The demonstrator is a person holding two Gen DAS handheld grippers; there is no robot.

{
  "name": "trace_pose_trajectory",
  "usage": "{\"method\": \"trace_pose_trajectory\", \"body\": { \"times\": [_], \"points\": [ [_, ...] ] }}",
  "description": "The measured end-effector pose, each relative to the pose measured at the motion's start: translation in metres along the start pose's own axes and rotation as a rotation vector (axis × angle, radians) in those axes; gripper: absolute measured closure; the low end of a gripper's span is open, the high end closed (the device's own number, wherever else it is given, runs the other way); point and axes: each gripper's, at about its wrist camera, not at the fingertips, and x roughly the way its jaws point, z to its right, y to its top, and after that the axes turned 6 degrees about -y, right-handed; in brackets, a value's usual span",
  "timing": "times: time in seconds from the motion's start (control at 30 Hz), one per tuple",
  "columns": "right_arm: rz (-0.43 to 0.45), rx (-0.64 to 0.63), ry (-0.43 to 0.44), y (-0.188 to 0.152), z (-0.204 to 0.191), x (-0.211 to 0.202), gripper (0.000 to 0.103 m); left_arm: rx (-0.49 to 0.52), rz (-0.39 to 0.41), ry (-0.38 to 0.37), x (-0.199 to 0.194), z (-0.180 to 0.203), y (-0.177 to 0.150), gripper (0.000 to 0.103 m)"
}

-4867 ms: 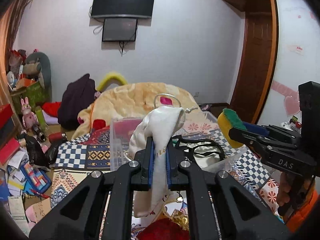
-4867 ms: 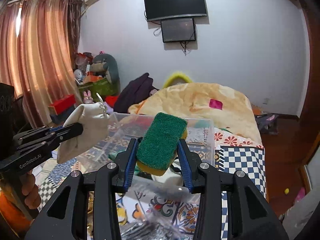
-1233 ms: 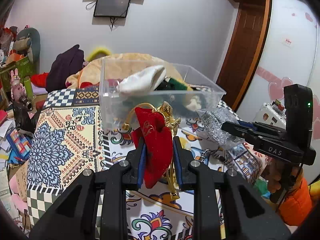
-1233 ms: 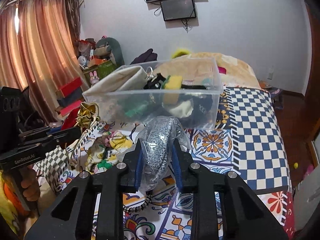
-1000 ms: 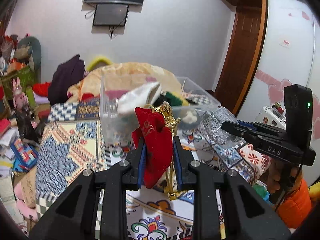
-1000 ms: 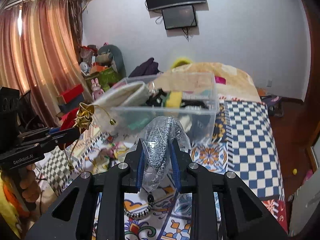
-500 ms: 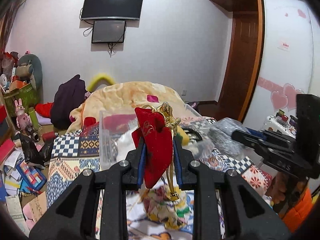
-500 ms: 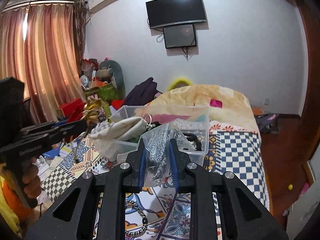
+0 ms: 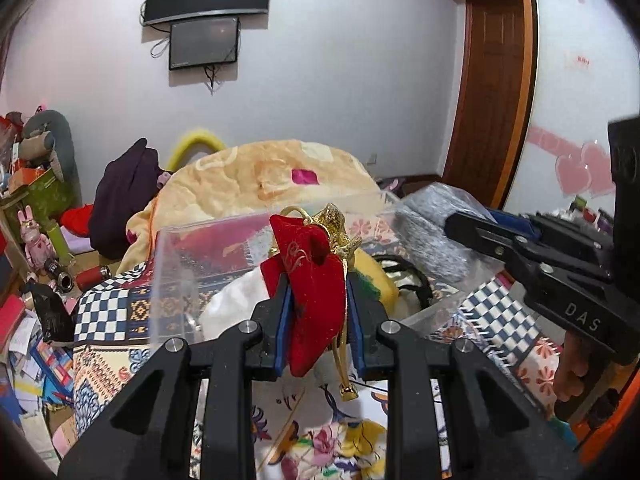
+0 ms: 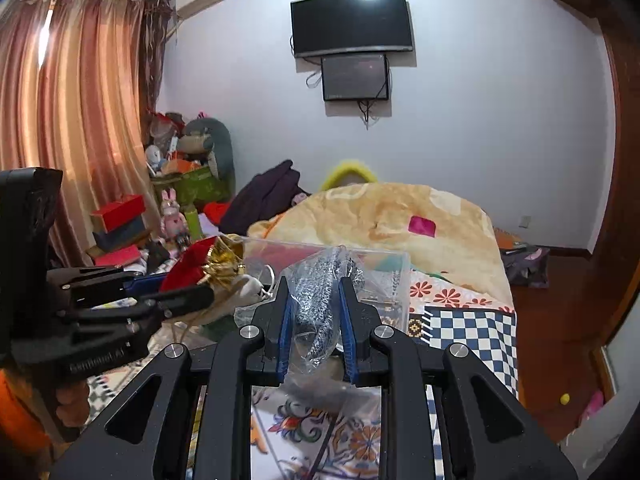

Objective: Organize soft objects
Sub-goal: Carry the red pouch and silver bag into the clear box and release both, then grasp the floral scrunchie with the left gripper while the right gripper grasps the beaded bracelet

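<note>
My left gripper point(image 9: 318, 292) is shut on a red velvet pouch point(image 9: 312, 280) with a gold bow and a hanging gold cord, held over the near edge of a clear plastic bin point(image 9: 176, 264). My right gripper point(image 10: 314, 300) is shut on a grey knit item in a clear plastic bag point(image 10: 320, 292), also above the clear bin point(image 10: 392, 280). Inside the bin lie a white cloth bag point(image 9: 236, 300), a yellow-green sponge point(image 9: 376, 276) and a black strap. Each gripper shows in the other's view: the right gripper point(image 9: 452, 220) with its grey bundle, the left gripper point(image 10: 204, 292) with the red pouch point(image 10: 188, 264).
The bin stands on a patterned cloth point(image 9: 112, 320) with checks and flowers. A floral fabric piece point(image 9: 340, 444) lies near the front. Behind are a bed with a yellow blanket point(image 10: 392, 216), dark clothes, toys and boxes at left, a wooden door point(image 9: 492, 92) at right.
Both grippers rose and moved forward from beside the bin to above its near rim, still holding the red pouch and the grey bagged item. The right gripper came closer to the left one.
</note>
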Motion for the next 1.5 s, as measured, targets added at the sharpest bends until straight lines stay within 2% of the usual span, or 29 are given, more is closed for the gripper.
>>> {"method": "trace_pose_trajectory", "body": {
  "times": [0.17, 0.3, 0.47, 0.57, 0.63, 0.7, 0.8, 0.87, 0.93, 1.03, 1.13, 1.27, 1.4, 1.5],
  "points": [
    [-0.067, -0.014, -0.025, -0.009, 0.002, 0.021, 0.084, -0.002, -0.060, -0.014, 0.025, 0.000, -0.004, 0.078],
    [-0.123, -0.017, -0.039, -0.019, 0.007, 0.031, 0.083, -0.010, -0.081, -0.025, 0.029, -0.001, -0.005, 0.078],
    [-0.151, -0.050, -0.047, -0.024, 0.005, 0.029, 0.082, -0.035, -0.096, -0.064, 0.026, -0.003, -0.004, 0.062],
    [-0.155, -0.061, -0.049, -0.023, 0.003, 0.026, 0.073, -0.033, -0.091, -0.078, 0.021, -0.001, -0.004, 0.058],
    [-0.143, -0.063, -0.049, -0.022, 0.003, 0.019, 0.055, -0.032, -0.080, -0.082, 0.014, 0.001, -0.003, 0.055],
    [-0.118, -0.064, -0.061, -0.022, 0.003, 0.011, 0.046, -0.035, -0.064, -0.078, 0.006, 0.002, -0.003, 0.053],
    [-0.099, -0.065, -0.052, -0.019, 0.004, 0.000, 0.043, -0.036, -0.038, -0.074, -0.007, 0.002, -0.003, 0.048],
    [-0.084, -0.060, -0.050, -0.018, 0.003, -0.010, 0.034, -0.031, -0.009, -0.066, -0.020, 0.003, -0.003, 0.045],
    [-0.061, -0.054, -0.050, -0.017, 0.003, -0.019, 0.020, -0.027, 0.016, -0.061, -0.032, 0.005, -0.004, 0.041],
    [-0.039, -0.055, -0.039, -0.019, 0.000, -0.032, 0.015, -0.020, 0.051, -0.057, -0.051, 0.007, -0.008, 0.033],
    [-0.053, -0.040, -0.013, -0.022, -0.004, -0.037, 0.008, 0.001, 0.068, -0.043, -0.065, 0.011, -0.014, 0.026],
    [-0.074, -0.042, 0.011, -0.032, -0.012, -0.041, 0.006, 0.033, 0.069, -0.019, -0.080, 0.019, -0.030, 0.006],
    [-0.110, -0.036, 0.027, -0.045, -0.017, -0.040, 0.006, 0.041, 0.033, 0.002, -0.082, 0.021, -0.051, 0.004],
    [-0.133, -0.022, 0.014, -0.058, -0.018, -0.041, 0.006, -0.003, -0.012, -0.018, -0.076, 0.017, -0.066, 0.004]
  ]
}}
